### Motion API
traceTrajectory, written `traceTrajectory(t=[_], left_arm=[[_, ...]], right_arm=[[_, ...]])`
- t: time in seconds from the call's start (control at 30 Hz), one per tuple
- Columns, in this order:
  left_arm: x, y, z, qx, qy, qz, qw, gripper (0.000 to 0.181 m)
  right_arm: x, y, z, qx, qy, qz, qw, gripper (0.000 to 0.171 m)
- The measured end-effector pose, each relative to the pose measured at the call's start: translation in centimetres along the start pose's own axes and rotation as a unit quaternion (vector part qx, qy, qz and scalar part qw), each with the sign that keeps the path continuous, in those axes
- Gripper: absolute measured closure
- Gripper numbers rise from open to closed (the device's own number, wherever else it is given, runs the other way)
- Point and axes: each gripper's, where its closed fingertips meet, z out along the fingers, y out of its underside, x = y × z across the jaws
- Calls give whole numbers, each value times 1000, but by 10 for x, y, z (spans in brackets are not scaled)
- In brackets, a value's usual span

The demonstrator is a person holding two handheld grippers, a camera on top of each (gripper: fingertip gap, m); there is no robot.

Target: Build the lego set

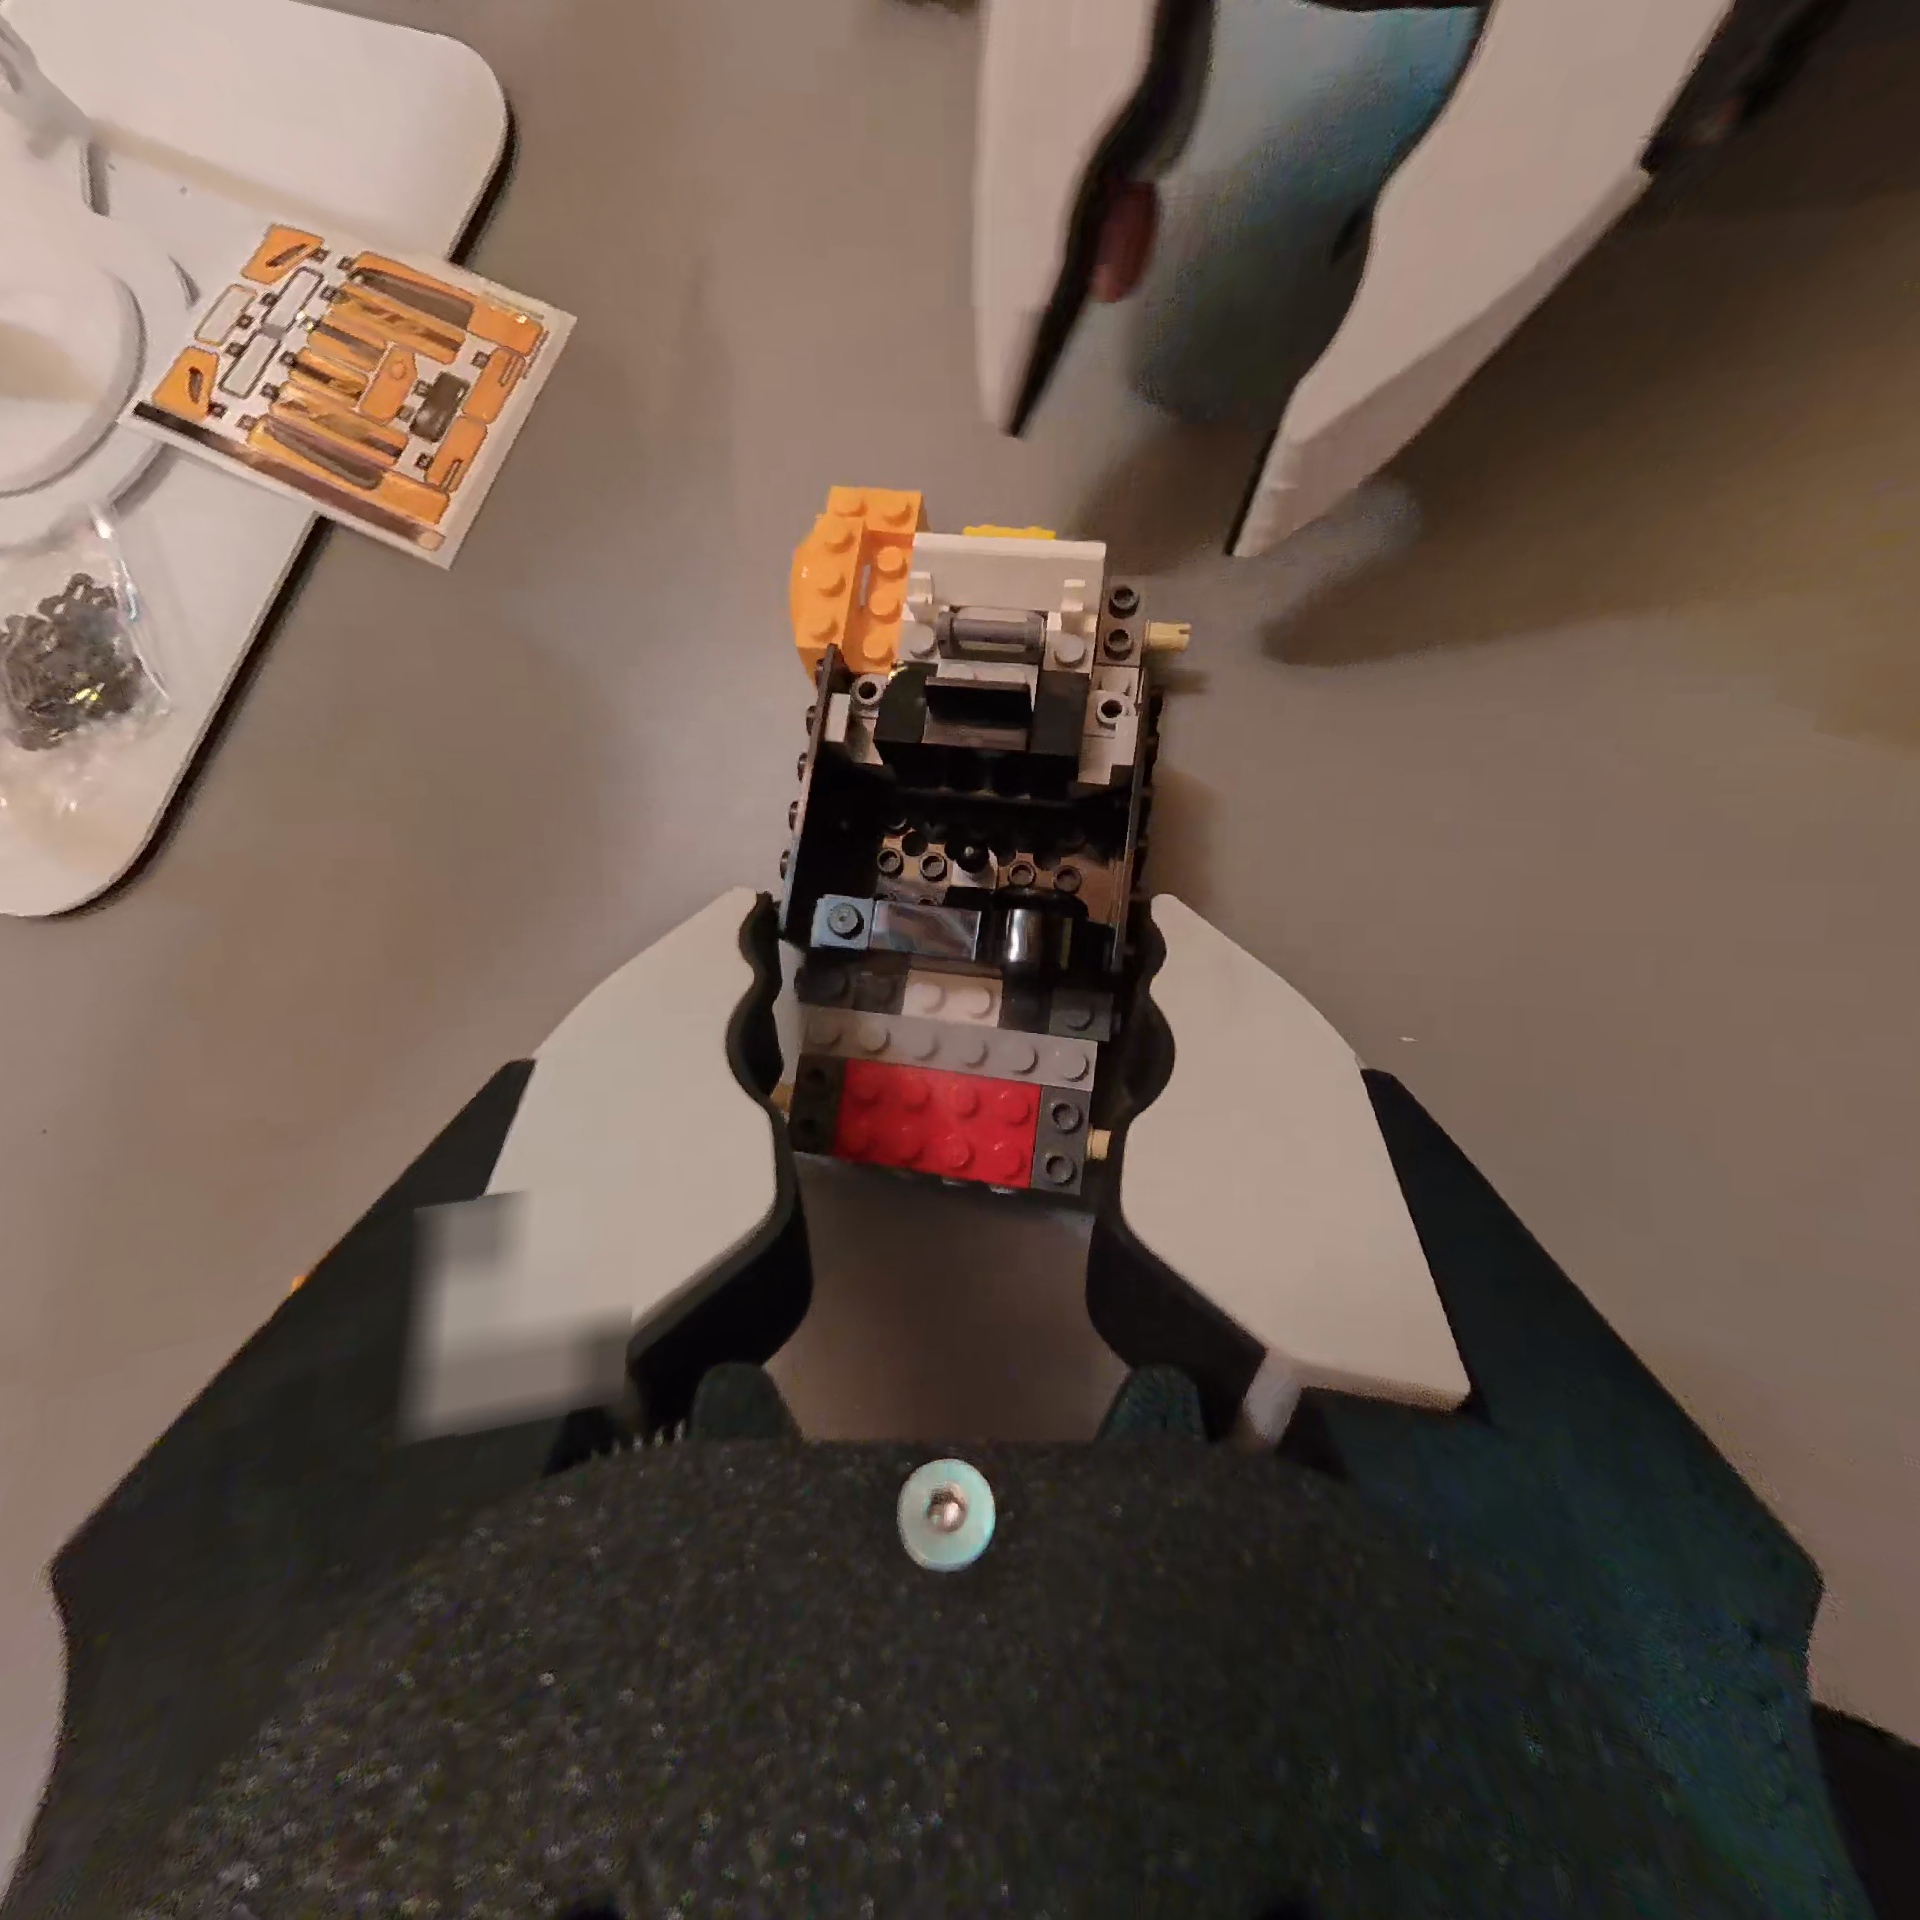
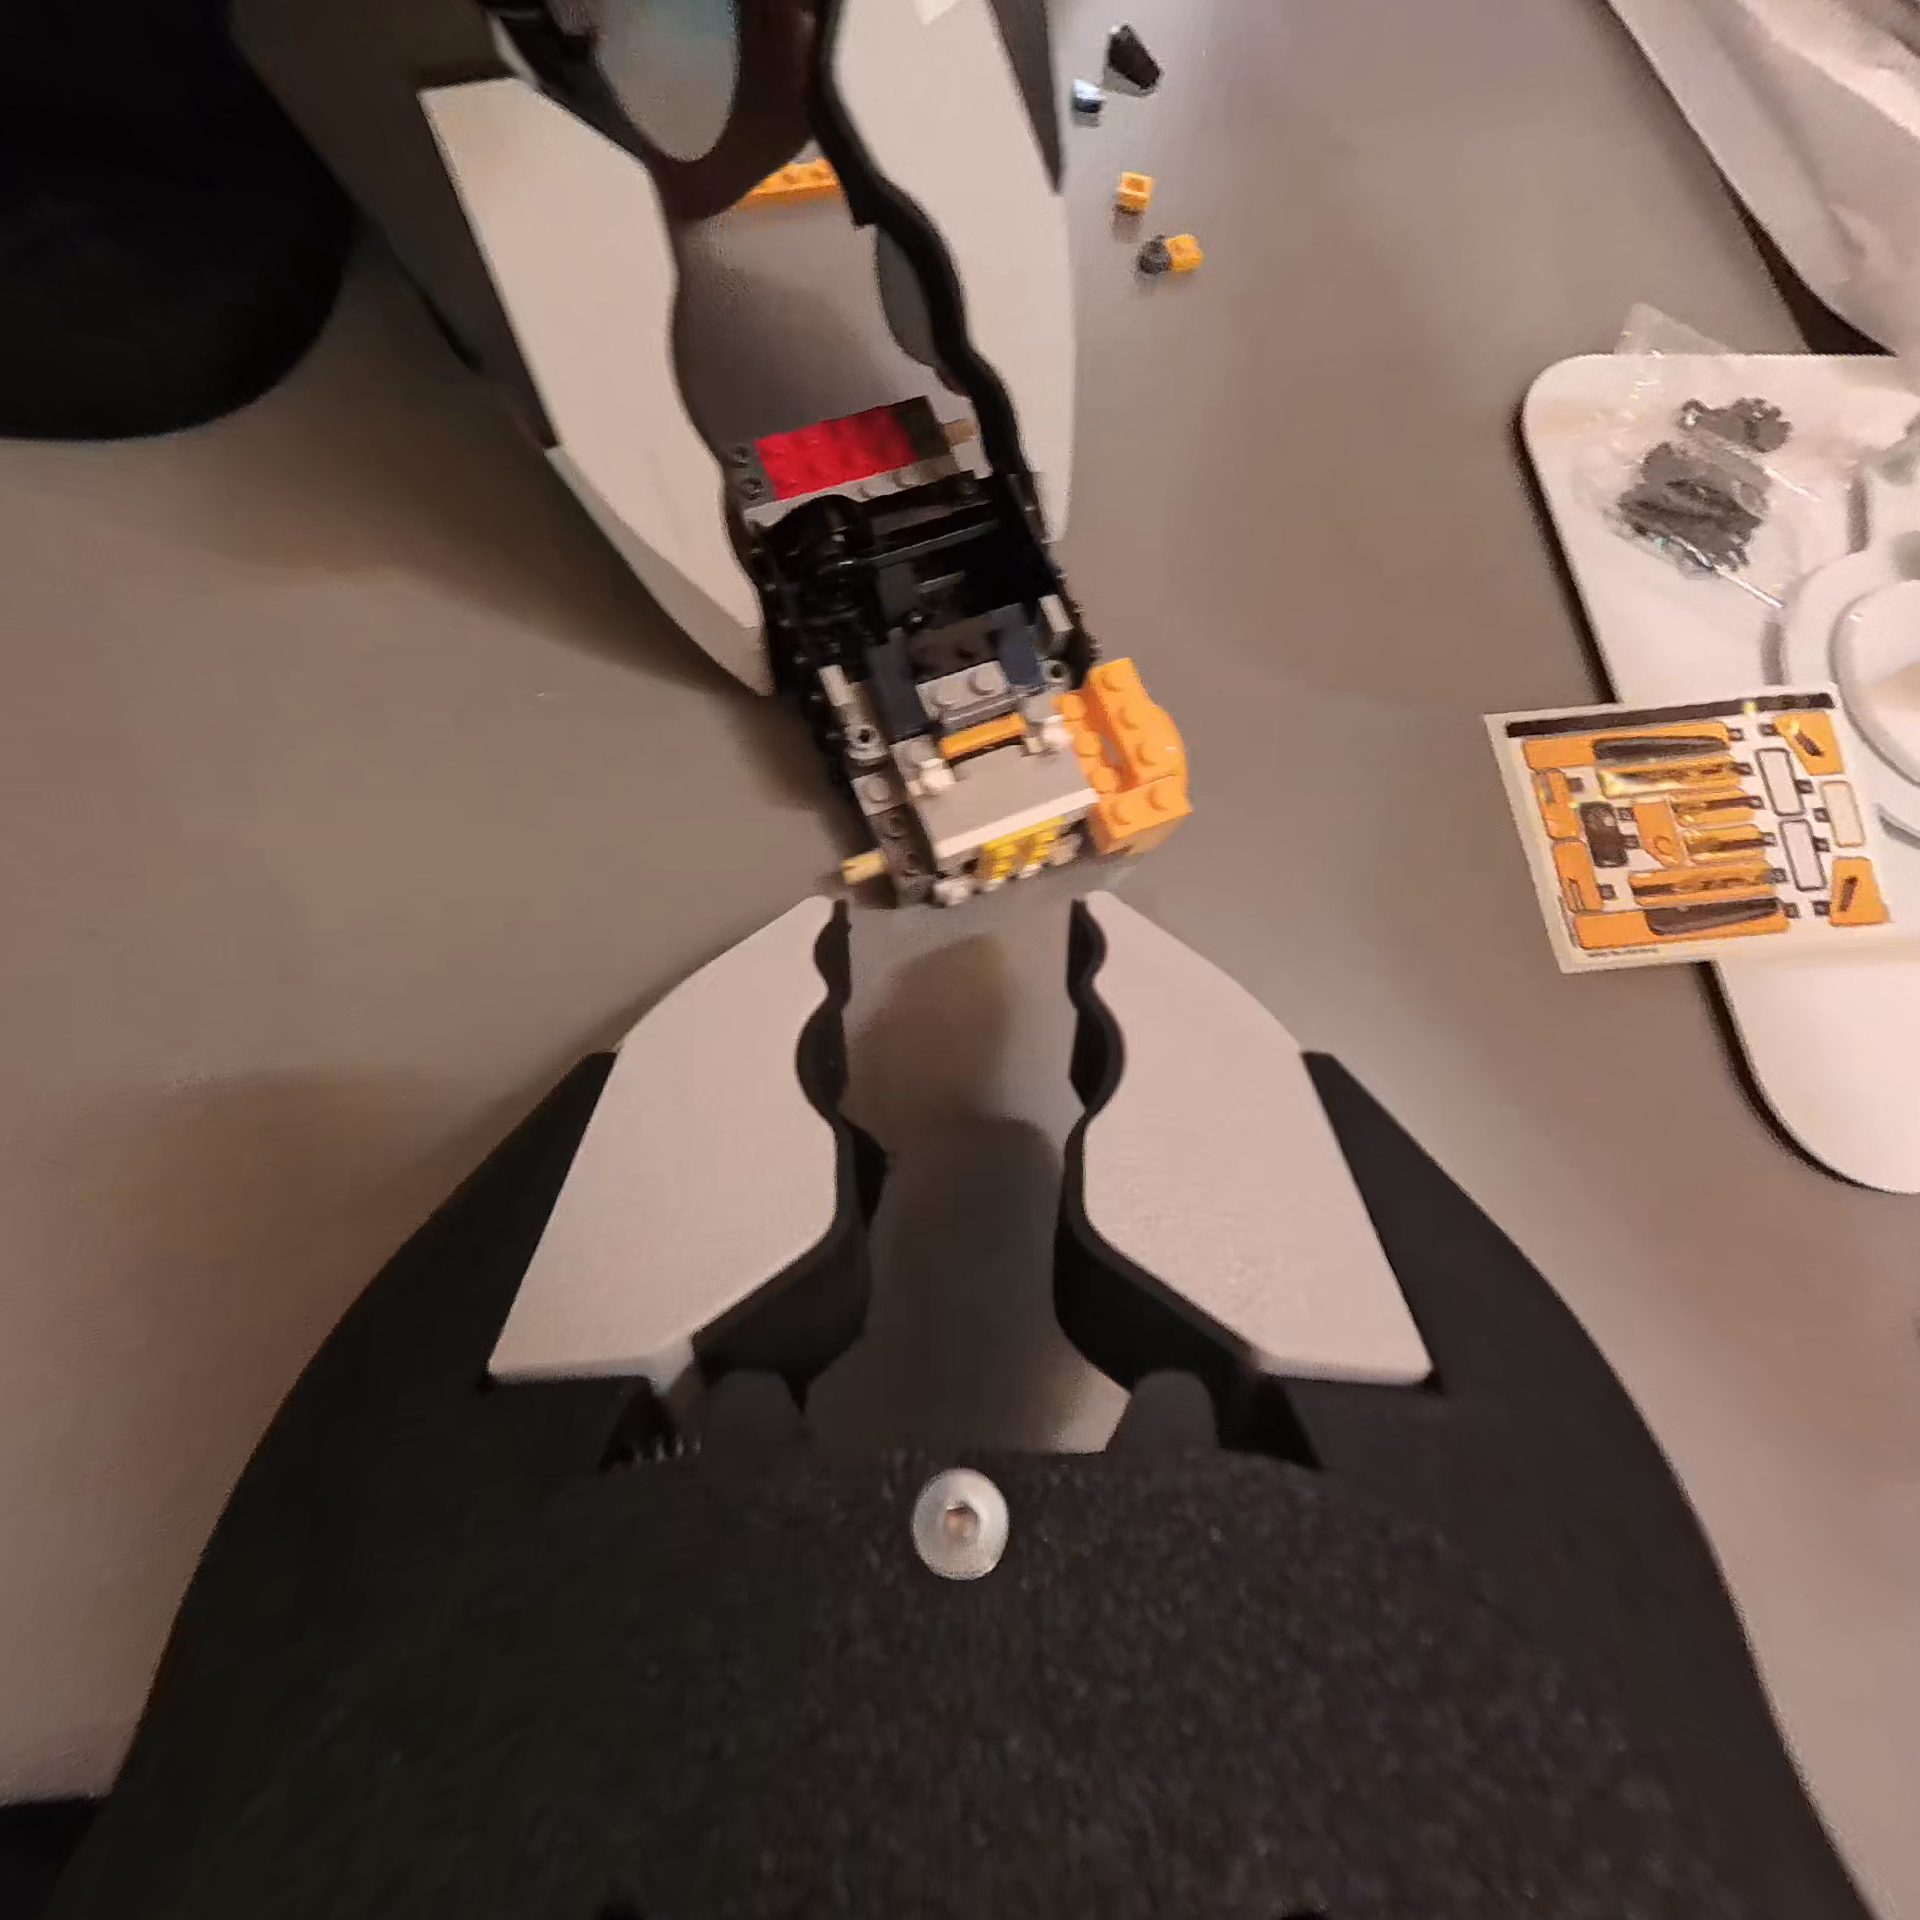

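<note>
print on the sticker sheet (image 2: 1688, 826) seems too blurred to read.

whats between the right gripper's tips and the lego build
Only a short strip of bare grey table, shown in the right wrist view. The right gripper is open, just short of the lego build, which the left gripper holds.

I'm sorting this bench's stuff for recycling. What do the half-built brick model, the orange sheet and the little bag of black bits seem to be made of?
Half-built black, grey, red and orange brick model: hard moulded plastic, by its glossy studs. Orange-and-white sticker sheet: probably paper-backed film, flat with shiny metallic glints. Small clear bag of black parts: thin crinkly plastic film; the parts inside are too small to judge.
</note>
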Motion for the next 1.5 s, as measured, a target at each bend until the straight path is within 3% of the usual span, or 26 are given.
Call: traceTrajectory(t=[0.03, 0.17, 0.23, 0.7, 0.93, 1.5], left_arm=[[4, -2, -1, 9, 12, 5, 1000, 118], [20, -9, -2, 35, 50, 28, 998, 118], [27, -11, 0, 41, 63, 38, 996, 118], [34, -14, -3, 57, 82, 32, 995, 114], [33, -10, -1, 49, 80, 30, 995, 120], [17, -8, -1, 48, 44, 11, 998, 123]], right_arm=[[2, 1, 0, 0, 0, 5, 1000, 125], [-5, 1, 0, 0, -21, 2, 1000, 101], [-13, -1, 2, -2, -35, -10, 999, 98], [-15, 3, 4, -18, -32, -15, 999, 107], [-17, 3, 4, -15, -38, -15, 999, 109], [-5, 0, 7, -13, 3, -16, 1000, 110]])
